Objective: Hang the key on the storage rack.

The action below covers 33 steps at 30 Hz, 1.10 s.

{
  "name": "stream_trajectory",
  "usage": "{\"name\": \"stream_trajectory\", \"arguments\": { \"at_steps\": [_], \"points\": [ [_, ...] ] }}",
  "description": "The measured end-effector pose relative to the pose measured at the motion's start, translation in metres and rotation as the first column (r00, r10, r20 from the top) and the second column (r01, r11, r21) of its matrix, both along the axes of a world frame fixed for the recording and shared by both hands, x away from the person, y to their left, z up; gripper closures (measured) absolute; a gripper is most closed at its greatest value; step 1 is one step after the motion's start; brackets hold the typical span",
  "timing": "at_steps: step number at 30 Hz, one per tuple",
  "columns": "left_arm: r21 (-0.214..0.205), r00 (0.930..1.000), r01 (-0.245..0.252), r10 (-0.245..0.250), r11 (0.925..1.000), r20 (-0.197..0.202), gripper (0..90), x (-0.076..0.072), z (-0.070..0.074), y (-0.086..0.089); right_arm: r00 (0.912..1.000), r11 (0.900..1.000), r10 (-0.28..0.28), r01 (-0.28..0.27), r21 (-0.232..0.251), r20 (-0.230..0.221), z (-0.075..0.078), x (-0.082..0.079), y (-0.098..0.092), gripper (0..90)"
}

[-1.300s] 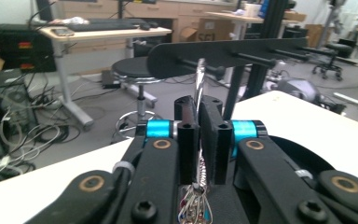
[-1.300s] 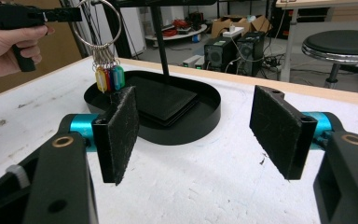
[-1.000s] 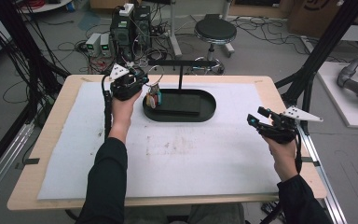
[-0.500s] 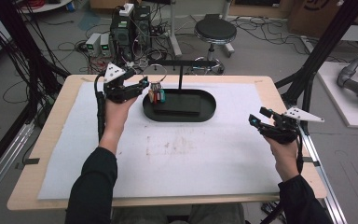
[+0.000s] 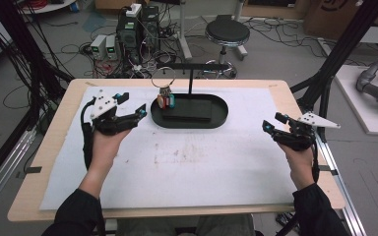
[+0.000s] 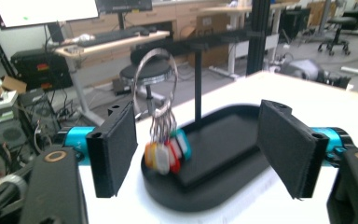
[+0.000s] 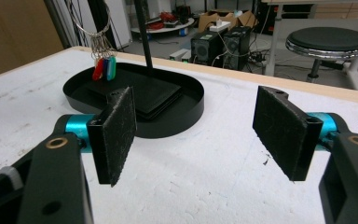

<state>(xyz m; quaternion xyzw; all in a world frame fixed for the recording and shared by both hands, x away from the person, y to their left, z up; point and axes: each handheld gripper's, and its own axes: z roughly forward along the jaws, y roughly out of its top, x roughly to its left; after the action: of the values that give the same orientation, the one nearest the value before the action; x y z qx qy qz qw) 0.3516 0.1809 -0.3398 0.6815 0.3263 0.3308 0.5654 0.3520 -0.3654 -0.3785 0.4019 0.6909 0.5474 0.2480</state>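
A: High view, item one?
B: Left gripper (image 5: 140, 112), held over the worktop (image 5: 59, 105), jaws spread with nothing between them; they have just been opening. Key ring (image 5: 165, 91) with coloured tags hangs from the stand's crossbar (image 5: 197, 65), just beyond and to the right of the gripper's tips, apart from them.
A: Item two?
B: Right gripper (image 5: 270, 127), jaws spread and empty, over the white sheet (image 5: 192, 162). The black oval tray (image 5: 221, 115) lies well off to its left.
A: Left gripper view?
B: Left gripper (image 6: 198, 149), pads wide apart. The key ring (image 6: 156, 77) hangs ahead of them, nearer the left-hand pad, touching neither; its tags (image 6: 168, 154) dangle over the tray's near end. The stand's upright post (image 6: 197, 88) rises behind.
A: Right gripper view?
B: Right gripper (image 7: 205, 135), pads apart, bare sheet between. The tray (image 7: 186, 114) sits ahead and to the left; the key ring (image 7: 101, 44) hangs over its far left end, well clear of the gripper.
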Motion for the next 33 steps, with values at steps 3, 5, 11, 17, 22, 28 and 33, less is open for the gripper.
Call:
{"name": "stream_trajectory", "arguments": {
  "at_steps": [3, 5, 11, 17, 22, 28, 33],
  "points": [
    [-0.002, 0.9999, 0.004, -0.004, 1.0, -0.01, 27.2, -0.008, -0.006, 0.005, 1.0, 0.9999, -0.001, 0.001, -0.014, -0.003, -0.001, 0.001, 0.002, 30.2],
    [0.023, 0.9997, -0.002, 0.002, 0.9997, -0.026, 27.1, -0.017, -0.017, 0.011, 1.0, 0.9998, 0.0, 0.0, -0.018, -0.005, -0.001, 0.001, 0.003, 30.0],
    [-0.004, 0.9983, -0.009, 0.009, 0.9999, -0.058, 26.0, -0.028, -0.038, 0.023, 0.9999, 0.9997, -0.01, 0.009, -0.022, -0.009, -0.001, 0.001, 0.002, 29.2],
    [-0.019, 0.996, -0.032, 0.03, 0.9993, -0.084, 25.9, -0.03, -0.059, 0.037, 0.9998, 0.9995, -0.012, 0.011, -0.028, -0.016, -0.004, 0.001, 0.001, 28.7],
    [-0.019, 0.9937, -0.044, 0.042, 0.9989, -0.104, 25.9, -0.03, -0.066, 0.042, 0.9995, 0.9995, -0.019, 0.018, -0.027, -0.025, -0.005, 0.002, 0.0, 27.5],
    [-0.018, 0.9917, -0.053, 0.051, 0.9984, -0.118, 25.3, -0.028, -0.072, 0.043, 0.9995, 0.9993, -0.02, 0.019, -0.033, -0.026, -0.006, 0.001, 0.0, 27.3],
    [-0.011, 0.9903, -0.049, 0.047, 0.9988, -0.131, 25.3, -0.026, -0.075, 0.041, 0.9993, 0.9993, -0.02, 0.019, -0.032, -0.031, -0.007, 0.001, -0.001, 27.0]
  ]
}}
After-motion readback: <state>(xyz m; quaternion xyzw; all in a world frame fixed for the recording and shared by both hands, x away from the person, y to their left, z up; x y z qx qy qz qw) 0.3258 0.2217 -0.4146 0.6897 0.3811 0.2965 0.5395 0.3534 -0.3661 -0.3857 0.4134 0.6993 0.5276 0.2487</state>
